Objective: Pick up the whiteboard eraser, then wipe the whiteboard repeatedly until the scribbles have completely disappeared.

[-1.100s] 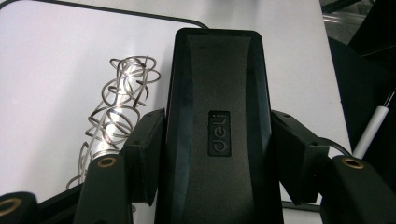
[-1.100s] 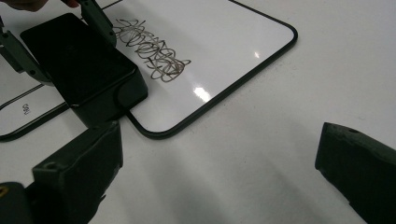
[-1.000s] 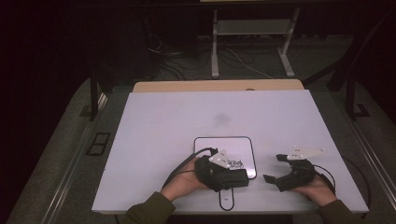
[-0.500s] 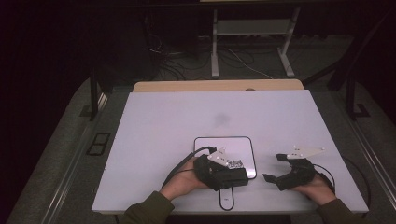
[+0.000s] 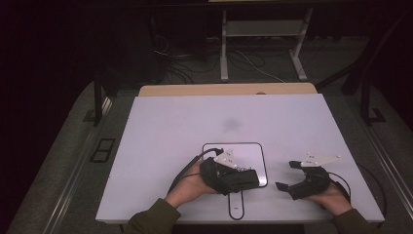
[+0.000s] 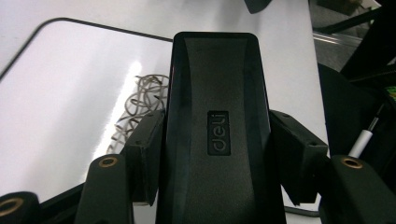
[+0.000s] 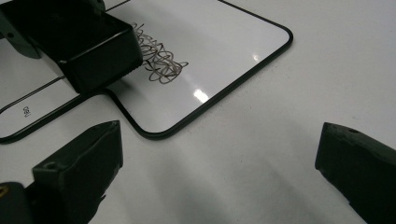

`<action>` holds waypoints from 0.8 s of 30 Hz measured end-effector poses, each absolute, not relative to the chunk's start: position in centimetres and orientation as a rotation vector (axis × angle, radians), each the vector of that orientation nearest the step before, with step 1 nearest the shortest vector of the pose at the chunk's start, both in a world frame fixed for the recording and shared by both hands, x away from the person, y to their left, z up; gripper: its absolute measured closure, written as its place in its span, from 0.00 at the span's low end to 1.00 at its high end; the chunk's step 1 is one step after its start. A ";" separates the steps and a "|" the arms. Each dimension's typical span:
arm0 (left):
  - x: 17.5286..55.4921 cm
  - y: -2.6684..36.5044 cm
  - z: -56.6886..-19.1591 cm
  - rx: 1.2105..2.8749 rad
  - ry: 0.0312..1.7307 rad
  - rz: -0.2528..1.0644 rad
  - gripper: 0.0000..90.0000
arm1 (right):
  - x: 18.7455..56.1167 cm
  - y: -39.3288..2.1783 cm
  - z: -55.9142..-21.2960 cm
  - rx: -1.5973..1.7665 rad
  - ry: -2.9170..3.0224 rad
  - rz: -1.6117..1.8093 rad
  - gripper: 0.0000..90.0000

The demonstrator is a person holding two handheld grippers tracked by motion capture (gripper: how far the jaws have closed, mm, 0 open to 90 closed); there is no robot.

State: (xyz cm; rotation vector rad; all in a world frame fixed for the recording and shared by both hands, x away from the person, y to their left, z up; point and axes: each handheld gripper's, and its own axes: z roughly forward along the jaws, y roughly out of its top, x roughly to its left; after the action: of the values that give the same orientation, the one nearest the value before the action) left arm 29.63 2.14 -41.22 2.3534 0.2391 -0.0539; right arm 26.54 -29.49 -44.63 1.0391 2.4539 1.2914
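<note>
A small whiteboard [image 5: 249, 157] with a black rim lies on the white table near the front edge. Grey pen scribbles [image 7: 161, 58] mark it. My left gripper [image 5: 243, 179] is shut on a black block eraser [image 6: 217, 130] with a "deli" logo. Its pads [image 6: 147, 154] press the eraser's two sides, and the eraser sits low over the board beside the scribbles [image 6: 140, 102]. My right gripper [image 5: 287, 175] rests on the table to the right of the board. Its jaws stand wide apart with nothing between them [image 7: 219, 140]. The eraser's end [image 7: 93, 51] is at the top left of the right gripper view.
The white table top [image 5: 195, 122] stretches far beyond the board. A narrow outlined tab [image 5: 235, 202] extends from the board's front rim toward the table edge. A wooden table edge [image 5: 224, 89] and metal frame legs [image 5: 224, 44] stand behind. Cables trail from both grippers.
The left gripper with the eraser has edged slightly farther onto the board. The right gripper has stayed where it was.
</note>
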 end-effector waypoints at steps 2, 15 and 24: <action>29.7 2.3 -41.0 2.357 0.245 -0.044 0.44 | 26.5 -29.5 -44.6 1.040 2.452 1.293 0.00; 30.9 3.9 -40.4 2.342 0.311 -0.004 0.44 | 26.6 -29.5 -44.6 1.035 2.445 1.299 0.00; 31.9 5.2 -40.2 2.333 0.380 0.046 0.44 | 26.6 -29.4 -44.6 1.044 2.446 1.297 0.00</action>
State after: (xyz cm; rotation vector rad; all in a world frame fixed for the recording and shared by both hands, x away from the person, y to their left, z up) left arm 31.88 5.25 -40.17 2.3326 0.3795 0.0455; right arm 26.64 -29.42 -44.62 1.0443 2.4458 1.2967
